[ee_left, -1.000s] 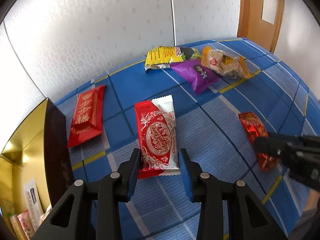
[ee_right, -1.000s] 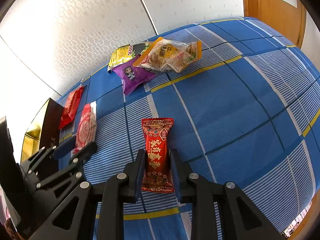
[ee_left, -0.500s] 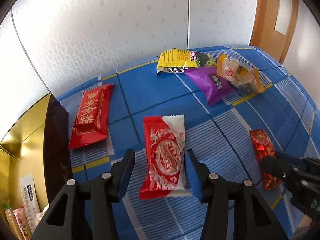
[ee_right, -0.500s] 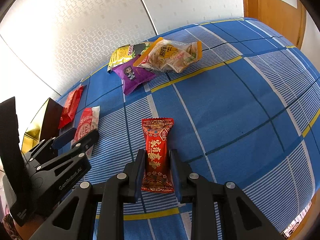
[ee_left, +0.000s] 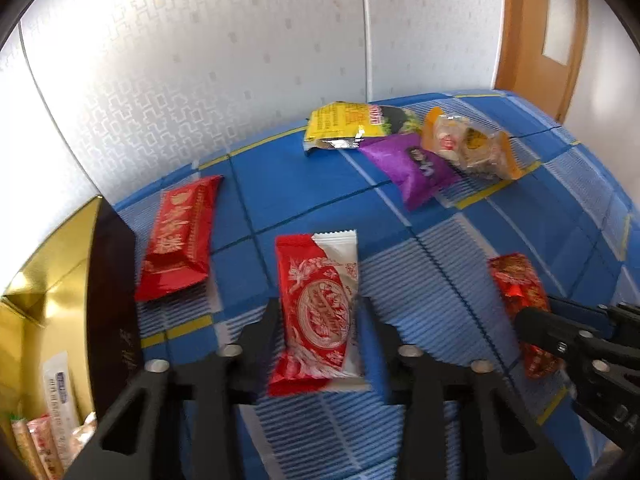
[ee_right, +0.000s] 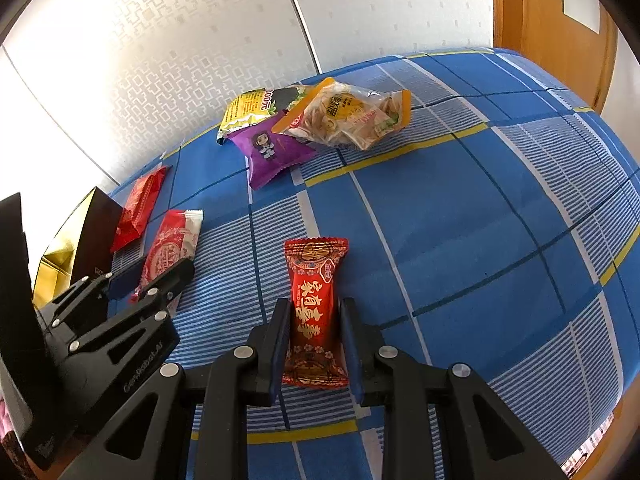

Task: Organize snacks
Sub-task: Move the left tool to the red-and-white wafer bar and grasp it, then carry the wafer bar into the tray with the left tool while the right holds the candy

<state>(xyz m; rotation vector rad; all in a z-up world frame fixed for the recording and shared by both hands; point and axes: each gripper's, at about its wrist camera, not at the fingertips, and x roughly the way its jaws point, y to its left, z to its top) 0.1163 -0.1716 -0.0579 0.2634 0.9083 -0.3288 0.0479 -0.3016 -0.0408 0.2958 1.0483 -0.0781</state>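
Red-and-white wafer packet first: lies flat on the blue checked cloth, near the front and a little right of the gold box, long axis running straight away along the fingers, white sealed end far, red end near. Sits in the left gripper, fingers just closed in onto its two long sides. Calls for a pinch across the narrow width, firm enough not to slip yet gentle on the wafer; lift straight up, then swing left to the box, keeping the far end from sagging. Likewise the red sweet packet: clamped by its near half in the right gripper, resting on the cloth, long axis also pointing away, crimped top far. Best carried in turn, to keep the two grippers from knocking together.
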